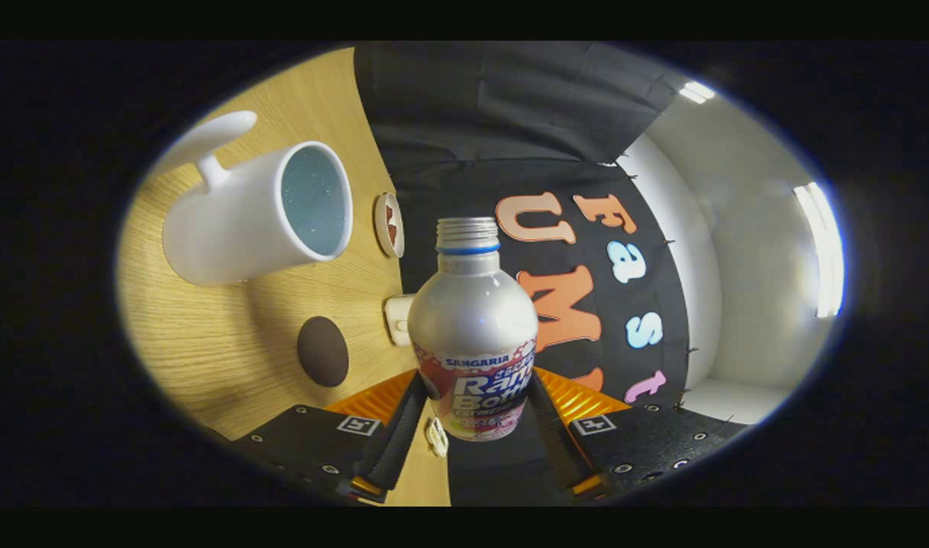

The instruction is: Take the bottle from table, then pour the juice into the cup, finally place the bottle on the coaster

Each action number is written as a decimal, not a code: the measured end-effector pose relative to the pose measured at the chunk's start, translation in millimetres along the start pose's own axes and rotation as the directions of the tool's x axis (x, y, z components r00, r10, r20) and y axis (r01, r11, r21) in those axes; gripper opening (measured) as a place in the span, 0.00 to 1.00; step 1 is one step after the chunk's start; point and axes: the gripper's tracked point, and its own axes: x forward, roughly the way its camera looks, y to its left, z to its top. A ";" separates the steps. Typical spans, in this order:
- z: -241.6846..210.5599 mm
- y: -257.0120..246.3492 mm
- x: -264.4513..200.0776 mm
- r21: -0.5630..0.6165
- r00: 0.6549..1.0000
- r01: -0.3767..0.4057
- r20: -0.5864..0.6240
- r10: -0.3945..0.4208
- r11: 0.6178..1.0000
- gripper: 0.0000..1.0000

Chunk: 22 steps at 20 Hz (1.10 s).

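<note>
Gripper (pixel 475 415) was clamped on bottle (pixel 472 335), both fingers (pixel 398 434) pressing its lower body, cap off. View rolled sideways; white cup (pixel 259 217) and brown coaster (pixel 322 351) sat on wood table (pixel 205 365) beside bottle.

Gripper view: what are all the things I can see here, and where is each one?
Bottle: one, silver with a colourful label, cap off, held between the two fingers.
Cup: one, white with a handle, on the table beyond the fingers, its open mouth facing the bottle.
Coaster: one, dark brown and round, on the table between the cup and the fingers.
Small round dish: one, white with a red mark, on the table near the cup's rim.
Small white object: one, on the table right beside the bottle; I cannot tell what it is.
Table: one, light wood.
Ceiling lights: two, white, bright.
Gripper: one, black fingers with orange parts, both pressing the bottle's sides.
</note>
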 end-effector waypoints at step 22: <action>3.7 -23.9 10.8 -0.232 0.996 0.061 0.081 -0.044 0.971 0.76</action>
